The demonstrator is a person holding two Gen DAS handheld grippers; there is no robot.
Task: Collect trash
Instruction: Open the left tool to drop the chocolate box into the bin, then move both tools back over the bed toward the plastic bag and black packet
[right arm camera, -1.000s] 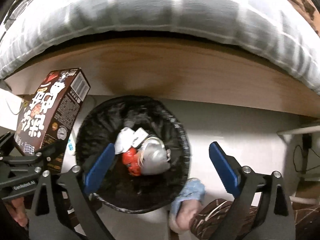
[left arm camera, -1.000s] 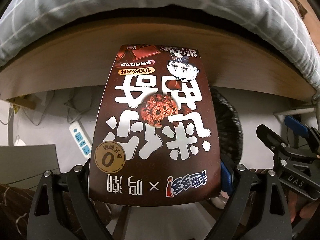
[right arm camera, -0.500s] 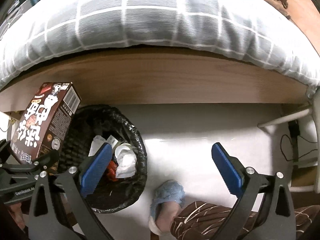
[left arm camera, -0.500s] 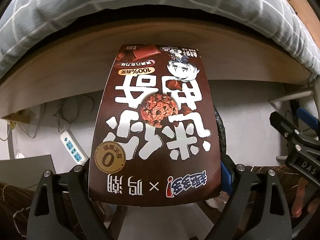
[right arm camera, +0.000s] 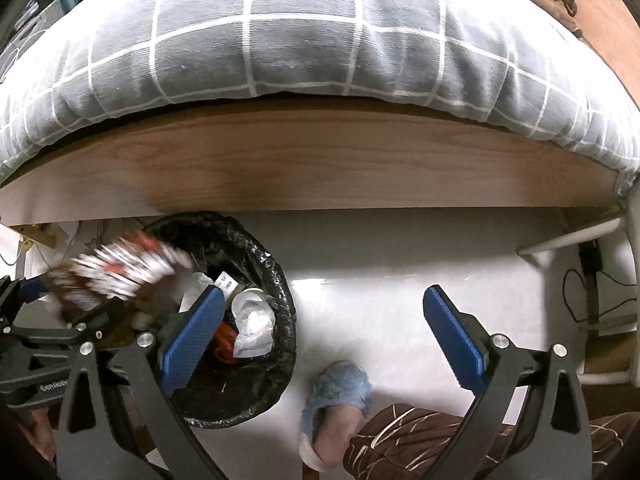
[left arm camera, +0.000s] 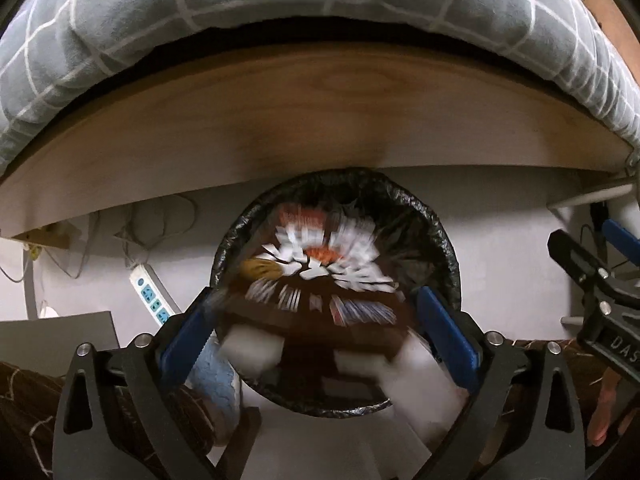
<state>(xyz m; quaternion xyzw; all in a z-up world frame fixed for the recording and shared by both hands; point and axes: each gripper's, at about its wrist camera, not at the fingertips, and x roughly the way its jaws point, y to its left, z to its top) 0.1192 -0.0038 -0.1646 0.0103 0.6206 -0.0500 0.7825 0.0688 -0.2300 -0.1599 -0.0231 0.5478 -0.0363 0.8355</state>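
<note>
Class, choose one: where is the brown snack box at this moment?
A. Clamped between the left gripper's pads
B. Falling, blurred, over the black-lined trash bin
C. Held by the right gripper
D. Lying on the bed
B: the snack box is a motion-blurred smear over the trash bin, clear of the left gripper pads, whose jaws have just been opening.

A grey checked quilt (right arm camera: 304, 40) overhangs a wooden bed frame (right arm camera: 320, 164) above white floor (right arm camera: 380, 264).

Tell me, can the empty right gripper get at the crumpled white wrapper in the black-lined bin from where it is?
Probably yes. The right gripper is open and empty, the crumpled white wrapper lies on top by its left finger, but the falling brown box may land over it.
</note>
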